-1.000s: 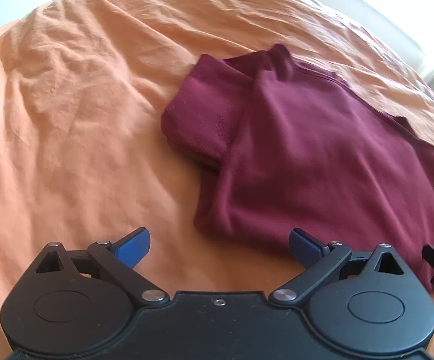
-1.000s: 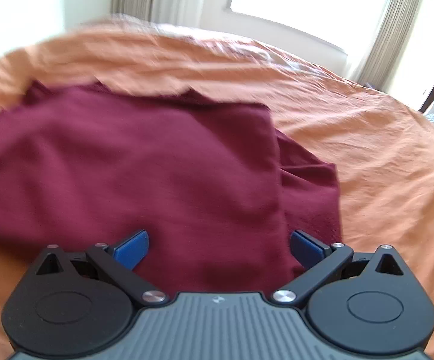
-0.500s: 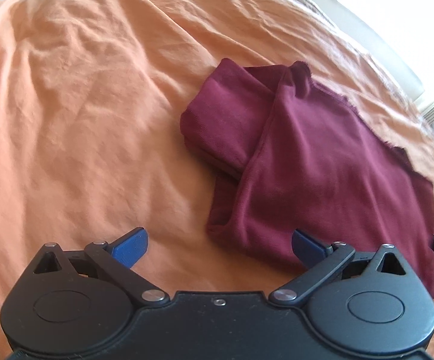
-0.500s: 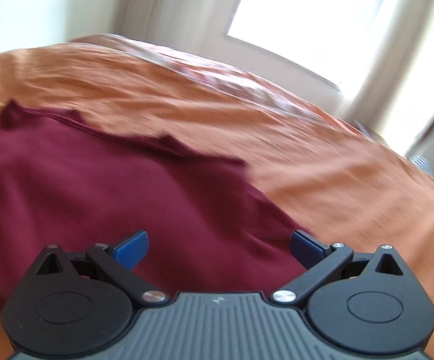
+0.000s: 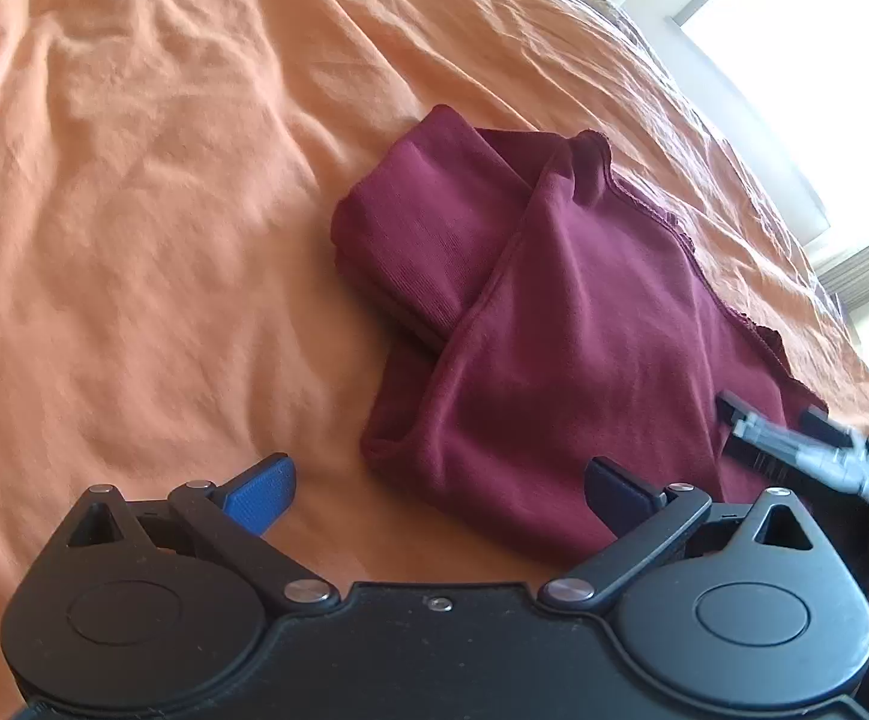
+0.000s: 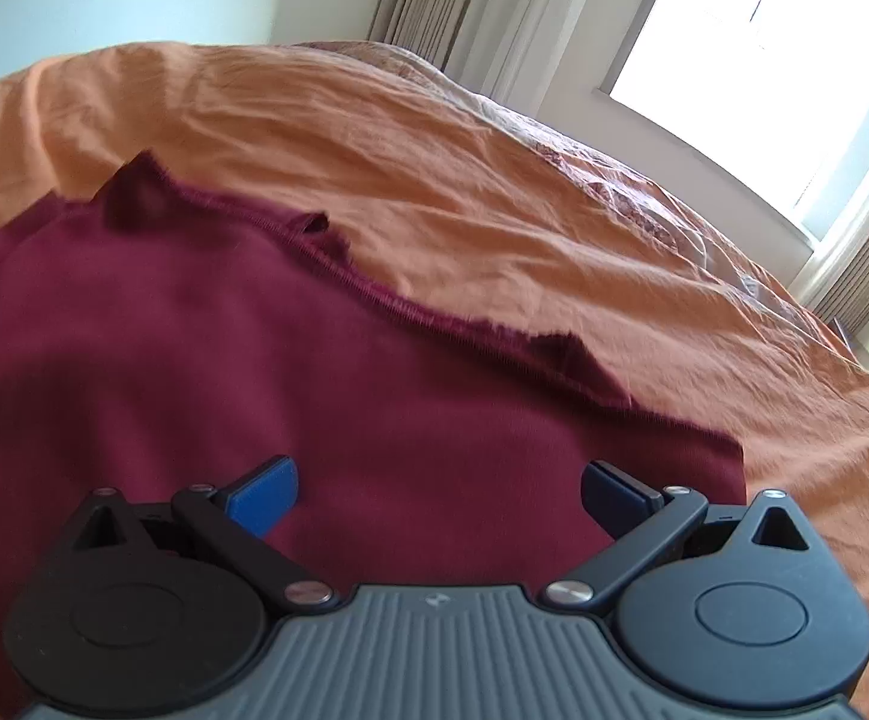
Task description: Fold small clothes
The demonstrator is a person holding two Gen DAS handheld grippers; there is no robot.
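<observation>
Left wrist: maroon garment (image 5: pixel 566 324) partly folded on bed (image 5: pixel 152 180); both jaws open, empty. Soft, limp; I'd pinch its near hem corner.

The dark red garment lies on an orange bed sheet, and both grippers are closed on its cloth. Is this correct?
Not quite. The garment does lie on the orange sheet, but neither gripper is closed on it. The left gripper and the right gripper both have their jaws wide apart and hold nothing, as each wrist view shows.
</observation>
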